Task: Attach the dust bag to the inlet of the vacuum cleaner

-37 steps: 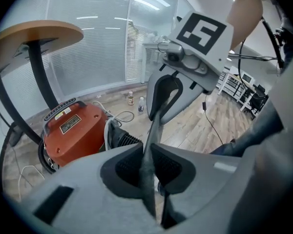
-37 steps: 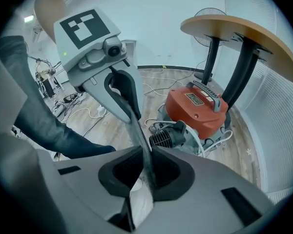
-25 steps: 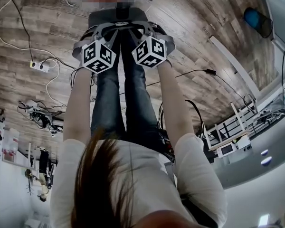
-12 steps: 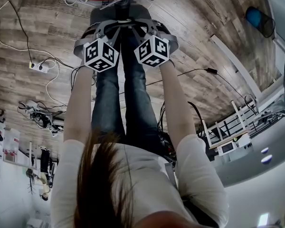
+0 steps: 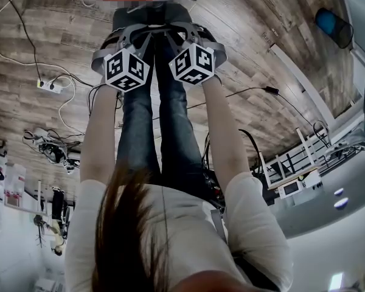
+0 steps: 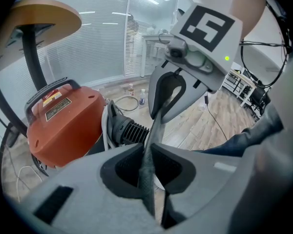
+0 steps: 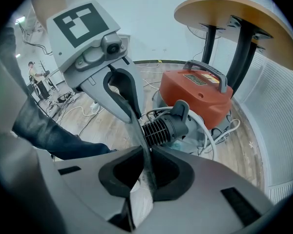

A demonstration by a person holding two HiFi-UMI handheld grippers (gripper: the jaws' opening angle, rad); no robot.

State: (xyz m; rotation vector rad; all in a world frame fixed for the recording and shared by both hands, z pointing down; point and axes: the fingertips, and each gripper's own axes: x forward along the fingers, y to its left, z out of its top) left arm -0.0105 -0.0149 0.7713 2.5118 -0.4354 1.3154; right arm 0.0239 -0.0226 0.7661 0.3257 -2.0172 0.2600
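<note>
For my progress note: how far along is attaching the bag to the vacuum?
Done: the left gripper and right gripper are shut on the bag, stretched between them. In hand: it is held short of the vacuum. Left: fit the bag onto the black ribbed inlet, which it does not touch yet.

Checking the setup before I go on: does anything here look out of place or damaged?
Nothing looks damaged or spilled. The dust bag is off the vacuum cleaner, pinched flat between the left claw and right claw, short of its ribbed black fitting. A white cable lies in loose loops round the vacuum's base.
</note>
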